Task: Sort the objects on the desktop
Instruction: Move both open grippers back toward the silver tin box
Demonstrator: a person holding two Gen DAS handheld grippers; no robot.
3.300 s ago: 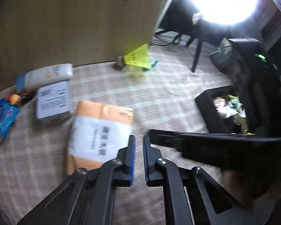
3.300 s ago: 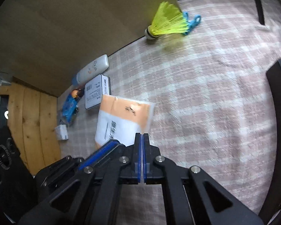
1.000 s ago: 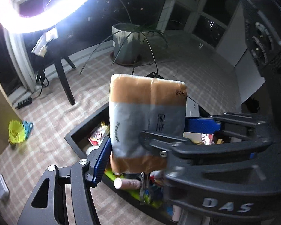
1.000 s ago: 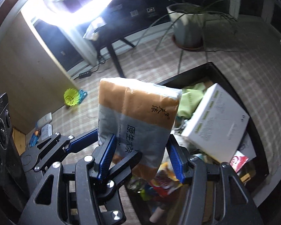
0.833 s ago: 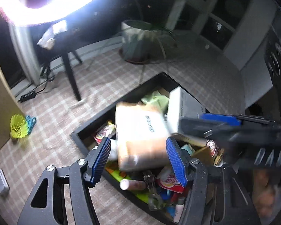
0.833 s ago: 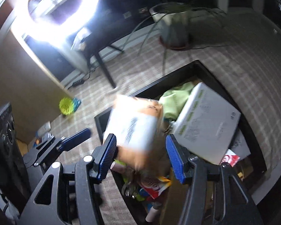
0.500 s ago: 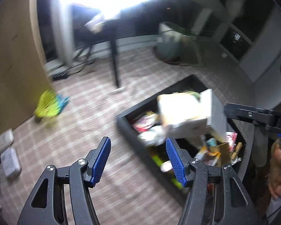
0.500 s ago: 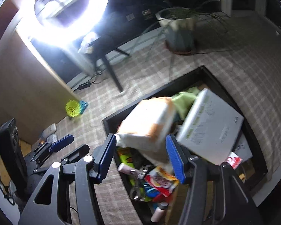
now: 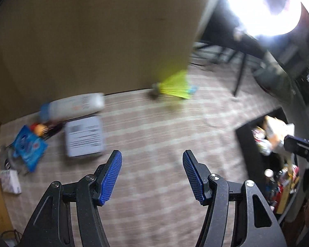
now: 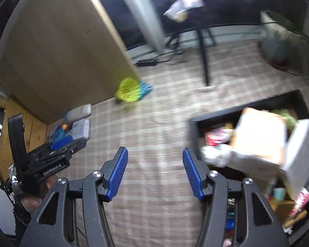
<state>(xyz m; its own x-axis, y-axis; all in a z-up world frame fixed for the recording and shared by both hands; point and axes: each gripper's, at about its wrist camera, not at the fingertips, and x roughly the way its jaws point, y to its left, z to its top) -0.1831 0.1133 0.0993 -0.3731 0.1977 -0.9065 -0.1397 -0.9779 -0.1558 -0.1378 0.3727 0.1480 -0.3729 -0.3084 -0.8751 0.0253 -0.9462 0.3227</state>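
Over the checked desk (image 9: 154,127), both the left gripper (image 9: 152,162) and right gripper (image 10: 154,160) hang with jaws wide, empty; the packet (image 10: 259,135) lies in the black box (image 10: 197,123).

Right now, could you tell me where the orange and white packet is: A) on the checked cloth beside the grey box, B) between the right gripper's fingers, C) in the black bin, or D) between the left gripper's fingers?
C: the orange and white packet lies on top of the clutter inside the black bin, and both grippers stand open and empty.

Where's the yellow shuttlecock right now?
The yellow shuttlecock lies on the checked cloth at the foot of the brown board, upper centre in both wrist views, right of the white tube and far from the black bin.
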